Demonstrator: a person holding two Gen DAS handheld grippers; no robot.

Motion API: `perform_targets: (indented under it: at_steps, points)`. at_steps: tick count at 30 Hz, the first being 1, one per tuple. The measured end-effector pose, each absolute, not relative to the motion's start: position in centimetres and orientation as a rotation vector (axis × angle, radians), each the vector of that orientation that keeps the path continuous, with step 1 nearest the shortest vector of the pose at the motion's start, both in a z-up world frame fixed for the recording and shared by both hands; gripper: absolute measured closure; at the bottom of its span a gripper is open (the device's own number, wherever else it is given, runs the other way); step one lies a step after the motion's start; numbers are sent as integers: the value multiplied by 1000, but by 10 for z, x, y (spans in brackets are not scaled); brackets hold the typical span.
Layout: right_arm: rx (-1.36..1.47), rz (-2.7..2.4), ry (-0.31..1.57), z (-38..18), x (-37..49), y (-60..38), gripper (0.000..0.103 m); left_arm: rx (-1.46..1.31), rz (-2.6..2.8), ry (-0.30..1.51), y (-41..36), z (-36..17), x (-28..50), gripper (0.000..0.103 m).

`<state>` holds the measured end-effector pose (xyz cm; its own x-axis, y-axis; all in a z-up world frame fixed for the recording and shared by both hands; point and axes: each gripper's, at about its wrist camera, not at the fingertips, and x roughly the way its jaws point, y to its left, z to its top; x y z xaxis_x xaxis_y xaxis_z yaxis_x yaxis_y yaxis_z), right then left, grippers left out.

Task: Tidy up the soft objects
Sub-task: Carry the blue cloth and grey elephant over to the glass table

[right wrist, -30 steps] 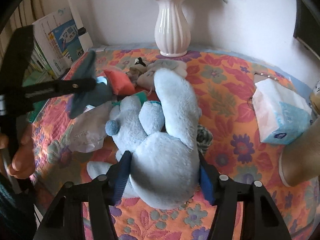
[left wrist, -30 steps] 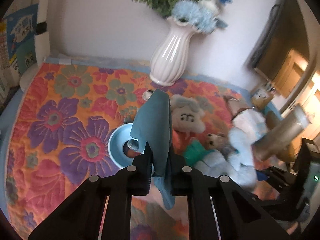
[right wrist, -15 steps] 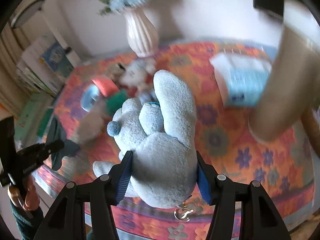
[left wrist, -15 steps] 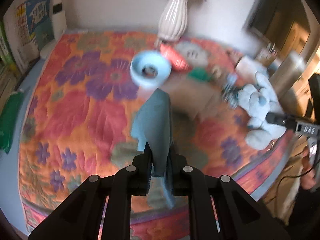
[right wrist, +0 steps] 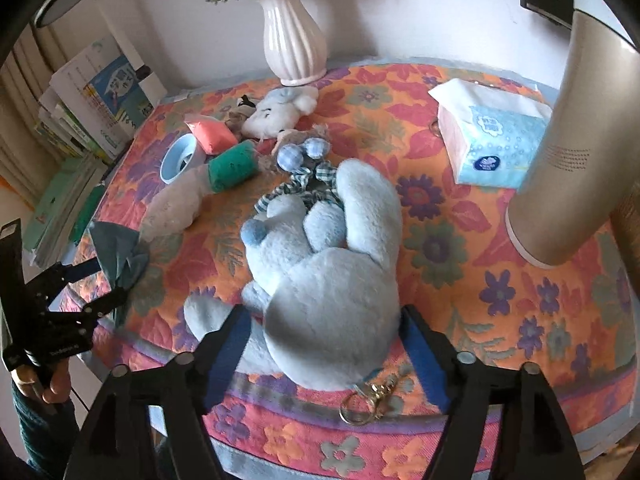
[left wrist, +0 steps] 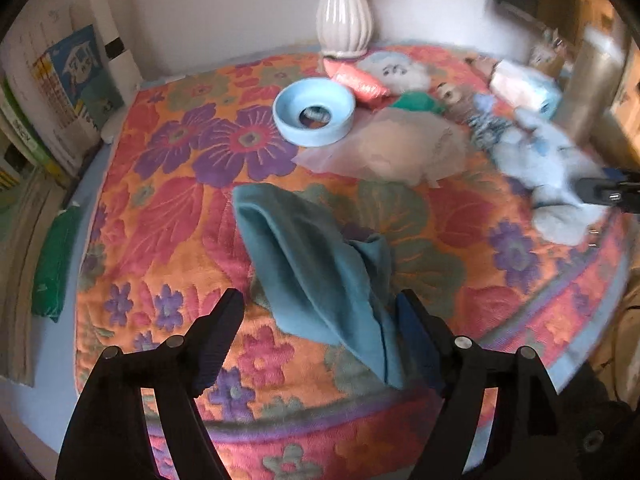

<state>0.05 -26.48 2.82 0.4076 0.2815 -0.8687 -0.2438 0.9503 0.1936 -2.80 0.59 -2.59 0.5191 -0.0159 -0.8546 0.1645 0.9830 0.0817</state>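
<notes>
**A:** What shows in the left wrist view?

**B:** The left claw (left wrist: 318,316) is wide open and grips nothing. The teal cloth (left wrist: 316,276) lies on the flowery counter (left wrist: 168,216), in the gap between the two fingers. Its long side runs from near the claw up and away to the left. Its near end lies against the inner side of the right finger (left wrist: 416,336). The left finger is apart from it.

**A:** What is farther back?

**B:** A blue ring bowl (left wrist: 314,114) sits beyond the cloth, well apart from it. A white vase (left wrist: 344,8) stands at the back. The blue plush bunny (left wrist: 552,176) is far to the right. It looks blurry there, so I cannot tell how it lies.

**A:** And the right wrist view?

**B:** The right claw (right wrist: 324,336) is spread wide too. The bunny (right wrist: 332,264) lies on the counter (right wrist: 500,288) between its fingers. Its body is near the claw, and its long ear points away, toward the vase (right wrist: 294,36). The fingers sit just beside the bunny. They do not look tight on it.

**A:** Anything beside it?

**B:** A tissue pack (right wrist: 488,136) lies to the right. The left claw (right wrist: 100,284) shows at the left edge, open, with the teal cloth (right wrist: 120,252) lying at its tips.
</notes>
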Motion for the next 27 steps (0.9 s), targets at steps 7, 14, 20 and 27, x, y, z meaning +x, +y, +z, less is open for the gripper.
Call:
perform_targets:
  at_steps: [7,14,20,27]
  points:
    - [-9,287,1066,15,-3,-257,41,123,-149,963,1,-20,-30,93]
    - [100,321,997,49,-20,-282,43,-55,-350,834,-12,32,-52,93]
    - [161,351,843,123,-55,-317,43,-9,-478,680,-73,101,-61,93]
    - [216,199,618,209,-90,-395,43,27,-648,498,-182,194,-47,93]
